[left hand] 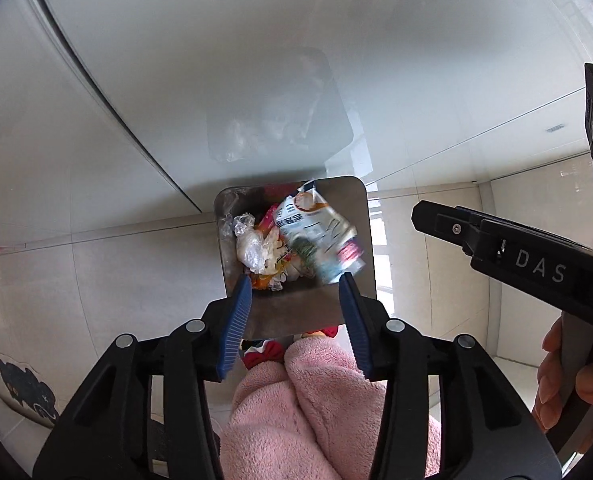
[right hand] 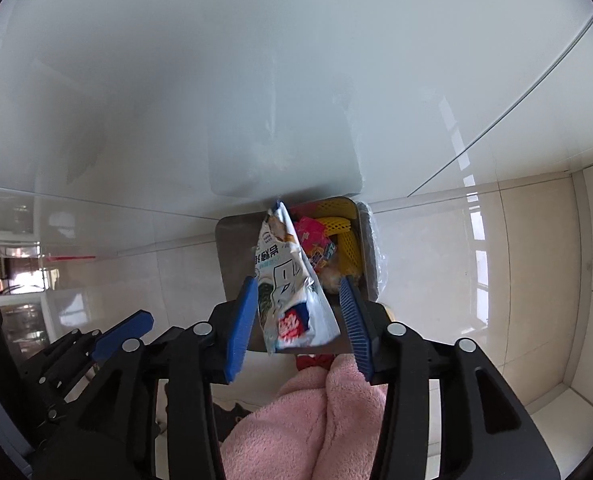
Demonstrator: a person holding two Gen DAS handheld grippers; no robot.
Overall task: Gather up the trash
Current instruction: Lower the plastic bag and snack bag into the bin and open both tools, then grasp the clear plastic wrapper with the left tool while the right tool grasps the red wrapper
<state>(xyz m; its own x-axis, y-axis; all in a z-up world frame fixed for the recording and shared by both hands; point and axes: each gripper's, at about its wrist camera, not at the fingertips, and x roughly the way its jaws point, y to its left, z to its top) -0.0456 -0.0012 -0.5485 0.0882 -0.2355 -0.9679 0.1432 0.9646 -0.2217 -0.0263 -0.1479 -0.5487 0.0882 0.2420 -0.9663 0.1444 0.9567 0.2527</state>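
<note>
A metal trash bin (left hand: pixel 358 216) stands on the floor against a white cabinet, seen from above in both views (right hand: pixel 232 256). It holds wrappers, clear plastic (left hand: pixel 250 246) and yellow foam net (right hand: pixel 340 220). A white snack bag (left hand: pixel 316 236) lies blurred over the bin's opening. In the right wrist view this bag (right hand: pixel 288 284) sits between my right gripper's (right hand: pixel 296 292) spread blue fingers, touching neither clearly. My left gripper (left hand: pixel 296 294) is open and empty above the bin's near rim. The right gripper shows side-on in the left wrist view (left hand: pixel 424 216).
White glossy cabinet doors (left hand: pixel 216 60) rise behind the bin. Beige floor tiles (right hand: pixel 476 260) surround it. The person's pink fleece legs (left hand: pixel 296 400) and red slippers (left hand: pixel 266 352) are just below the bin. A black cat picture (left hand: pixel 20 388) is at lower left.
</note>
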